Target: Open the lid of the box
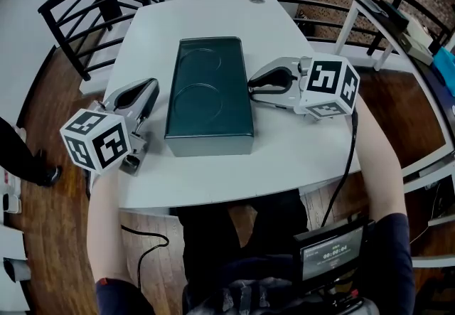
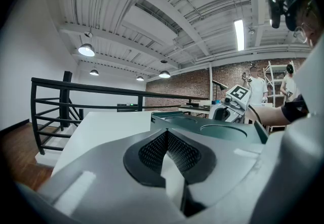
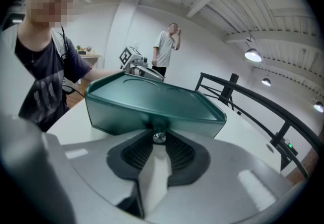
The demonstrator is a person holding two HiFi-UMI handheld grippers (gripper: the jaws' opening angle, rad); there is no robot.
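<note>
Then R gripper [image 1: 250,86] fingers gripped knob [image 3: 159,137] on box [image 1: 210,97] side; L gripper [image 1: 152,83] fingers closed, empty, by bench's [image 1: 284,157] left edge.

White table [image 1: 284,157], rounded corners, matte top. One dark green box [image 1: 210,93] lies flat at its middle, long side running away from the person, lid down, two circle outlines pressed into the lid. Small round cap [image 1: 257,1] sits flush near the far edge.
</note>
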